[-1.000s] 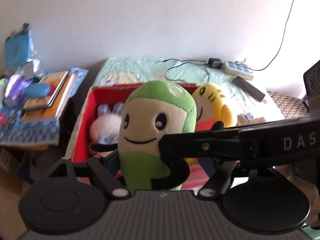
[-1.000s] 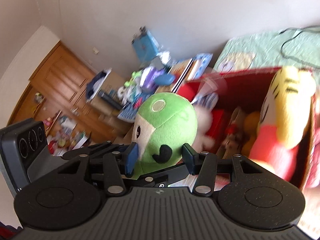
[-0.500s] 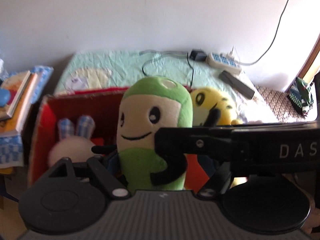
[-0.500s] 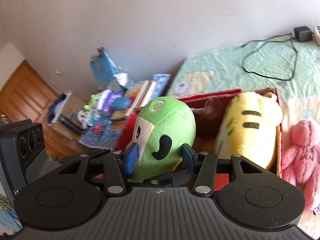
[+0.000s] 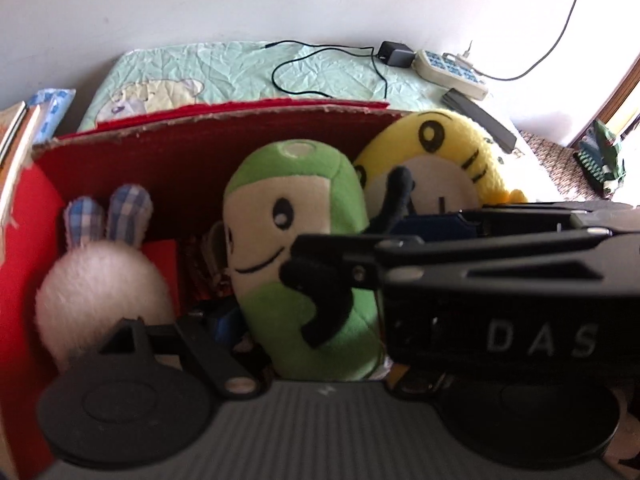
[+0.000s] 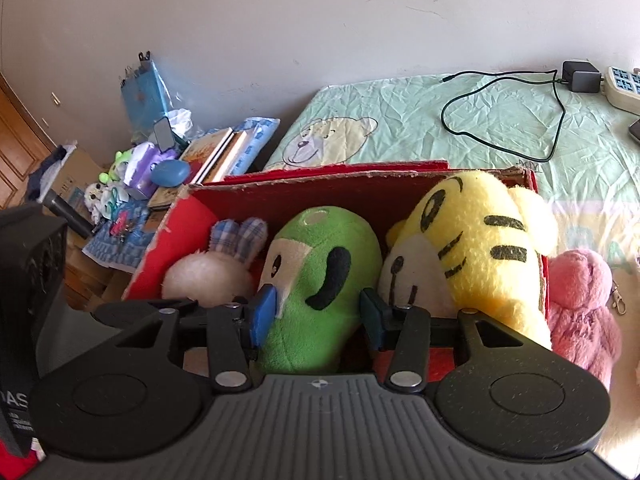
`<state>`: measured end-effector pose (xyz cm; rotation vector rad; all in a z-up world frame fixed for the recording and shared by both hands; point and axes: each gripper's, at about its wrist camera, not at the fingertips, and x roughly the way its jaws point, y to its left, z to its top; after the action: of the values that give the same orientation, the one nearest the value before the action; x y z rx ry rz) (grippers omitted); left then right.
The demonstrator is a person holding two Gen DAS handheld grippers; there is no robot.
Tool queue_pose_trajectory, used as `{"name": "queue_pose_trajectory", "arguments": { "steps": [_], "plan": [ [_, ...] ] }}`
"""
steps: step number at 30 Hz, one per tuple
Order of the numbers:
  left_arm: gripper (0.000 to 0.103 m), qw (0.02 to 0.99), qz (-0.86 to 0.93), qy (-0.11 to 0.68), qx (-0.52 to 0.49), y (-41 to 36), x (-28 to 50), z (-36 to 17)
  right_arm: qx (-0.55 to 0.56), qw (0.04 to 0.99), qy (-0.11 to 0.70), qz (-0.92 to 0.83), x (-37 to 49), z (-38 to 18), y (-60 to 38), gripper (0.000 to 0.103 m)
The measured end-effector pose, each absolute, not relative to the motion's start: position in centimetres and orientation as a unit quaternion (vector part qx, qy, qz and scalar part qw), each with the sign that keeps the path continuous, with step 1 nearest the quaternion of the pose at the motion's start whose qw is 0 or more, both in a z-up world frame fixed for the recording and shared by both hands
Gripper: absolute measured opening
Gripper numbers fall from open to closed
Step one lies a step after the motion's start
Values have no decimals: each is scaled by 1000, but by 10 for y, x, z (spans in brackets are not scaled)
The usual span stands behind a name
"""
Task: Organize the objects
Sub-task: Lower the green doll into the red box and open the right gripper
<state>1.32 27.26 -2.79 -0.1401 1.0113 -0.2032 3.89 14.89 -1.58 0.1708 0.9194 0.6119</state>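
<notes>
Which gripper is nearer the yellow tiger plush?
Right. Right gripper, jaws closing around the green plush, sits beside the yellow tiger plush; left gripper is farther, with the right gripper between.

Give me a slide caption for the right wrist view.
Right tool closing on a green plush in the red box, between a white bunny and a yellow tiger.

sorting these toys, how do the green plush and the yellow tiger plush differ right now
The green plush is plain green with a cream face; the yellow tiger plush is yellow with black stripes. The green plush sits between the right tongs, whose jaws are closing on it; nothing grips the yellow tiger plush. The yellow tiger plush looks bulkier and leans at the box's end; the green plush stands mid-box. Both are soft toys in the red box.
</notes>
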Motion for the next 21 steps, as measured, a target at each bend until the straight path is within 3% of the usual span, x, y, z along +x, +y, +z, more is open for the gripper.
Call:
{"name": "queue_pose_trajectory", "arguments": {
  "steps": [21],
  "plan": [
    [94, 867, -81, 491, -3, 264, 22, -36, 125, 849, 423, 291, 26, -17, 136, 52]
  ]
}}
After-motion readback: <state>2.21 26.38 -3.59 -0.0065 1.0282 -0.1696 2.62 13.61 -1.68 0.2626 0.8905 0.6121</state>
